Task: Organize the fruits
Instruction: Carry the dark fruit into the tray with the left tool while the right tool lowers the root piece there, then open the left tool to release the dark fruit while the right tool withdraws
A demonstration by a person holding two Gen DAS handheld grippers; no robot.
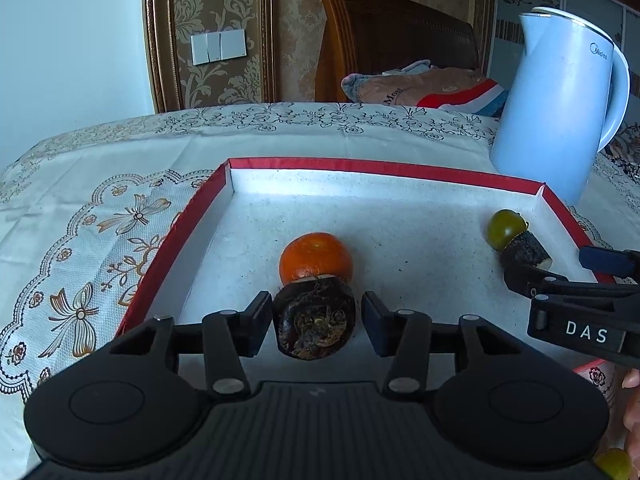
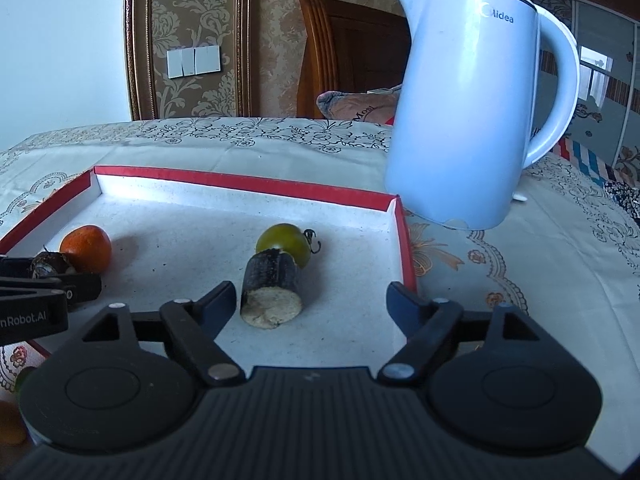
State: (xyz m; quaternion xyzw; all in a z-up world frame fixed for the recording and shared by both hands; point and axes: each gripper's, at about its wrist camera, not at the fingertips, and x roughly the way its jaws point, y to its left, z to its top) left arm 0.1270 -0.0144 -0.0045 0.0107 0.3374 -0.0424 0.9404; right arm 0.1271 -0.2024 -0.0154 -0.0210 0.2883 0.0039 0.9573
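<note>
A red-rimmed box lid (image 1: 384, 168) with a white floor lies on the table. In it an orange (image 1: 316, 258) sits behind a dark round water chestnut (image 1: 316, 322). My left gripper (image 1: 316, 320) is open, its pads either side of the chestnut with small gaps. At the right, a green tomato (image 1: 505, 227) touches a dark sugarcane piece (image 1: 525, 254). In the right wrist view my right gripper (image 2: 310, 300) is open wide, the sugarcane piece (image 2: 271, 290) lying by its left finger, the green tomato (image 2: 285, 242) behind it. The orange (image 2: 86, 248) and chestnut (image 2: 50, 264) show at left.
A pale blue kettle (image 2: 468, 112) stands on the lace tablecloth (image 1: 80, 208) just beyond the lid's far right corner. A wooden headboard (image 1: 384, 36) and folded bedding (image 1: 420, 88) lie behind the table. Another green fruit (image 1: 614, 464) and orange fruit (image 2: 10, 422) lie outside the lid, near me.
</note>
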